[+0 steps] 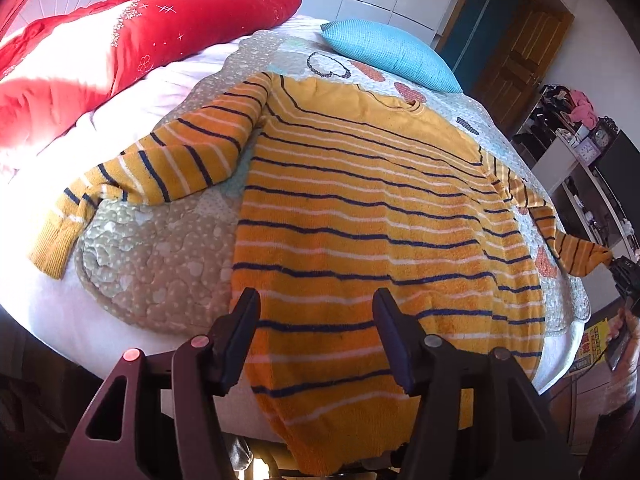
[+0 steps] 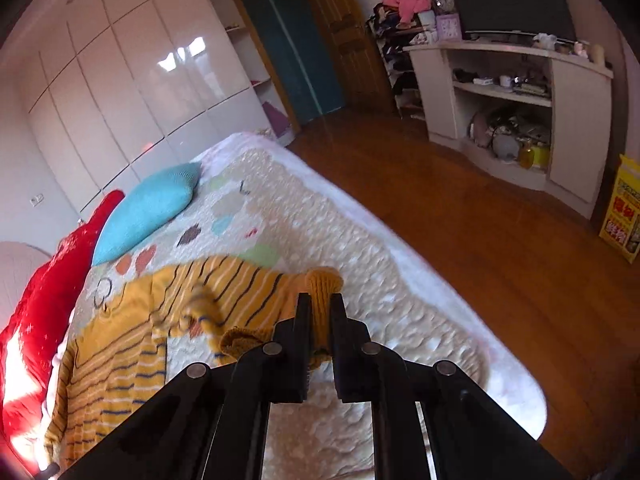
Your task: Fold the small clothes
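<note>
A yellow sweater [image 1: 360, 216] with navy and white stripes lies flat on a quilted bed cover [image 1: 160, 256]. Its hem hangs over the near bed edge. My left gripper [image 1: 316, 312] is open and empty, just above the sweater's lower body. The left sleeve [image 1: 160, 164] lies bent out to the left. My right gripper [image 2: 320, 312] is shut on the cuff of the right sleeve [image 2: 320, 292] and holds it lifted above the quilt. That gripper also shows at the right edge of the left wrist view [image 1: 622, 276].
A red quilt [image 1: 120, 40] and a blue pillow [image 1: 392, 56] lie at the head of the bed. Beyond the bed's right edge are a wooden floor [image 2: 480, 240], a white shelf unit [image 2: 512, 112] and a yellow bag [image 2: 624, 208].
</note>
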{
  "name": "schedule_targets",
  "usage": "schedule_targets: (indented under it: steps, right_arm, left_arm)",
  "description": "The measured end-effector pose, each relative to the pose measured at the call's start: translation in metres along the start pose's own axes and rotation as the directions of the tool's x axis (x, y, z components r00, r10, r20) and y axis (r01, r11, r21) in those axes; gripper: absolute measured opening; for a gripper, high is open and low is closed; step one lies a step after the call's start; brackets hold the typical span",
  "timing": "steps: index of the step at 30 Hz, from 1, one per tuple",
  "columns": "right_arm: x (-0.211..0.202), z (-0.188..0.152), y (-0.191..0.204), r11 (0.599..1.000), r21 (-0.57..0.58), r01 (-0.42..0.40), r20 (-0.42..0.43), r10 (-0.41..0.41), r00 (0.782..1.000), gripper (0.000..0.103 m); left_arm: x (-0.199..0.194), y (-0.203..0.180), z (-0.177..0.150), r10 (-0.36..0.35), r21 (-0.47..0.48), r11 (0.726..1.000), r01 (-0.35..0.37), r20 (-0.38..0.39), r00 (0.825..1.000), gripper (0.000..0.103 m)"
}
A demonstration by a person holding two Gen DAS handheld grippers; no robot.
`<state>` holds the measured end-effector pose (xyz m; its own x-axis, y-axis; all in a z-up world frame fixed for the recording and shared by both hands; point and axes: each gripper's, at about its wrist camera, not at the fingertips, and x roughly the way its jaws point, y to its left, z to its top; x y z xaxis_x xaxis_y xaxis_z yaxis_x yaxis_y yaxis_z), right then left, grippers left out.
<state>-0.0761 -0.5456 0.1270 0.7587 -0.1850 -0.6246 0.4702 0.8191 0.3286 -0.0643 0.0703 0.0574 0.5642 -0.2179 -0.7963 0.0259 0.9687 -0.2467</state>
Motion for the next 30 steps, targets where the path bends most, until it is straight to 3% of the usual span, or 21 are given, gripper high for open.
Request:
schedule_targets:
  steps: [2, 5, 8, 11, 16, 19, 22, 24, 26, 30]
  right_arm:
    - [-0.009, 0.026, 0.001, 1.0, 0.024, 0.005, 0.033, -0.006, 0.999, 0.01]
    - [-0.015, 0.053, 0.029, 0.997, 0.045, -0.065, 0.038, 0.064, 0.997, 0.01]
    - [-0.002, 0.062, 0.09, 0.986, 0.017, -0.164, -0.025, 0.164, 0.986, 0.01]
    - [0.022, 0.049, 0.171, 0.963, -0.019, -0.27, -0.12, 0.266, 0.956, 0.01]
    - [0.075, -0.005, 0.324, 0.893, -0.072, -0.444, -0.303, 0.404, 0.863, 0.01]
    - [0.113, -0.051, 0.412, 0.859, -0.118, -0.498, -0.405, 0.416, 0.815, 0.01]
    - [0.15, -0.102, 0.482, 0.833, -0.131, -0.538, -0.495, 0.415, 0.763, 0.01]
    - [0.17, -0.136, 0.518, 0.822, -0.154, -0.548, -0.54, 0.394, 0.743, 0.01]
    - [0.191, -0.168, 0.545, 0.819, -0.196, -0.539, -0.573, 0.351, 0.741, 0.01]
    - [0.229, -0.22, 0.578, 0.816, -0.255, -0.518, -0.654, 0.249, 0.714, 0.014]
  left_arm:
    - [0.006, 0.003, 0.01, -0.01, -0.005, 1.0, 0.01, 0.013, 1.0, 0.057]
    - [0.015, 0.004, 0.029, -0.049, -0.014, 0.999, 0.05, 0.054, 0.997, 0.061]
    - [0.026, 0.007, 0.049, -0.092, -0.028, 0.995, 0.096, 0.099, 0.991, 0.065]
    - [0.035, 0.016, 0.069, -0.121, -0.03, 0.991, 0.128, 0.162, 0.979, 0.065]
    - [0.034, 0.058, 0.091, -0.104, -0.041, 0.992, 0.12, 0.29, 0.951, 0.067]
    - [0.025, 0.1, 0.089, -0.105, -0.106, 0.983, 0.152, 0.361, 0.927, 0.075]
    - [0.021, 0.143, 0.083, -0.116, -0.215, 0.953, 0.213, 0.39, 0.913, 0.078]
    - [0.02, 0.165, 0.08, -0.112, -0.269, 0.935, 0.23, 0.393, 0.913, 0.078]
    - [0.019, 0.183, 0.078, -0.091, -0.311, 0.923, 0.226, 0.395, 0.914, 0.078]
    - [0.01, 0.209, 0.074, -0.066, -0.367, 0.899, 0.238, 0.424, 0.903, 0.078]
